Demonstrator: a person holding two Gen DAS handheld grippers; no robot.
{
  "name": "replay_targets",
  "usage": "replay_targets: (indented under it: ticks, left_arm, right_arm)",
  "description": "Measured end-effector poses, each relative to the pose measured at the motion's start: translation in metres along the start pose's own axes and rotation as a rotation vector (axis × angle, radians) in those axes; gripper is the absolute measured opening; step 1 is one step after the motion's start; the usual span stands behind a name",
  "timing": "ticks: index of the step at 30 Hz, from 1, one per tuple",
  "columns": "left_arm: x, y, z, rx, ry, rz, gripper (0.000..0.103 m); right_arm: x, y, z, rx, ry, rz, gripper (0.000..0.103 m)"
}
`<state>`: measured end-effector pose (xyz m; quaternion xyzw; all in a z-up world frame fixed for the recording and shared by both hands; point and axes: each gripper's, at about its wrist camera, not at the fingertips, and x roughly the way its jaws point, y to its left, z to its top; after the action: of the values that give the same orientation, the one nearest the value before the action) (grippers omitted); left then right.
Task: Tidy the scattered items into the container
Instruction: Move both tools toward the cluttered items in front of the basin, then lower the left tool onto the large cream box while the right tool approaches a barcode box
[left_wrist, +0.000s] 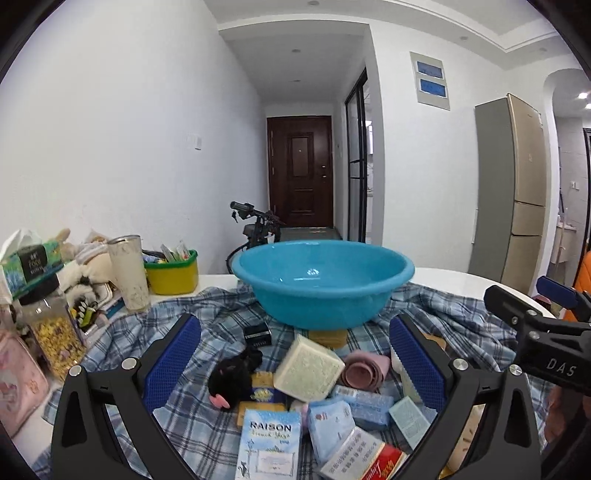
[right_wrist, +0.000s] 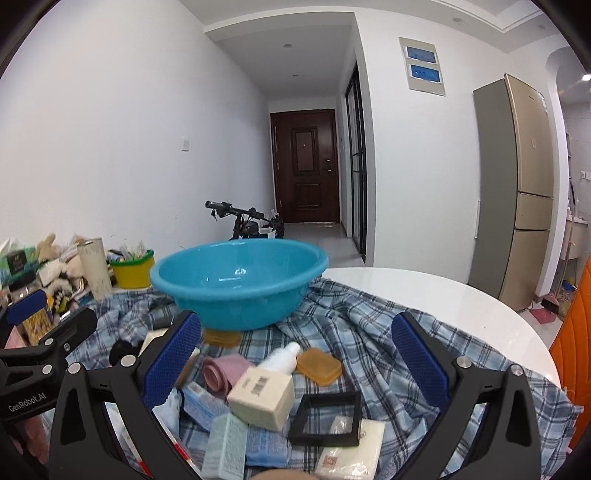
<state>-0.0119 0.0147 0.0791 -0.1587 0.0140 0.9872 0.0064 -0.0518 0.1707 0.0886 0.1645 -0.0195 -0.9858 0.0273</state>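
Note:
A blue plastic basin (left_wrist: 323, 280) (right_wrist: 240, 282) stands empty on a plaid cloth, raised on a small yellow block. In front of it lies a pile of small items: a cream cube box (left_wrist: 308, 369), a rolled pink cloth (left_wrist: 364, 369) (right_wrist: 221, 373), a black plush toy (left_wrist: 231, 376), a RAISON pack (left_wrist: 269, 443), light blue packets (left_wrist: 332, 432). The right wrist view adds a cream barcode box (right_wrist: 262, 395), an amber soap bar (right_wrist: 319, 365), a white bottle (right_wrist: 282, 356) and a black square frame (right_wrist: 327, 413). My left gripper (left_wrist: 295, 365) and right gripper (right_wrist: 295, 365) hover open above the pile, holding nothing.
At the left stand a white tumbler (left_wrist: 129, 273), a yellow tub (left_wrist: 171, 273), a clear jar of yellow bits (left_wrist: 53, 328), a tissue box (left_wrist: 27, 262) and plush toys. The white round table (right_wrist: 443, 295) shows at the right. A fridge (right_wrist: 517, 184) and a scooter (right_wrist: 243, 218) stand beyond.

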Motion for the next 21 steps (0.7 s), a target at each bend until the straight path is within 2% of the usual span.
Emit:
replay_targets:
  ticks: [3, 10, 15, 21]
  left_arm:
    - [0.004, -0.002, 0.014, 0.005, 0.014, 0.015, 0.103]
    - [0.024, -0.01, 0.037, 0.028, 0.073, -0.002, 0.103]
    - [0.039, -0.008, 0.053, 0.003, 0.113, -0.042, 0.103]
    - [0.053, 0.0, 0.077, -0.014, 0.11, -0.011, 0.103]
  right_arm:
    - [0.001, 0.001, 0.015, -0.008, -0.008, 0.001, 0.103]
    - [0.01, 0.007, 0.045, -0.043, -0.001, -0.019, 0.103]
    - [0.021, 0.006, 0.066, -0.035, 0.021, 0.01, 0.103]
    - [0.036, 0.003, 0.097, -0.029, 0.021, 0.025, 0.103]
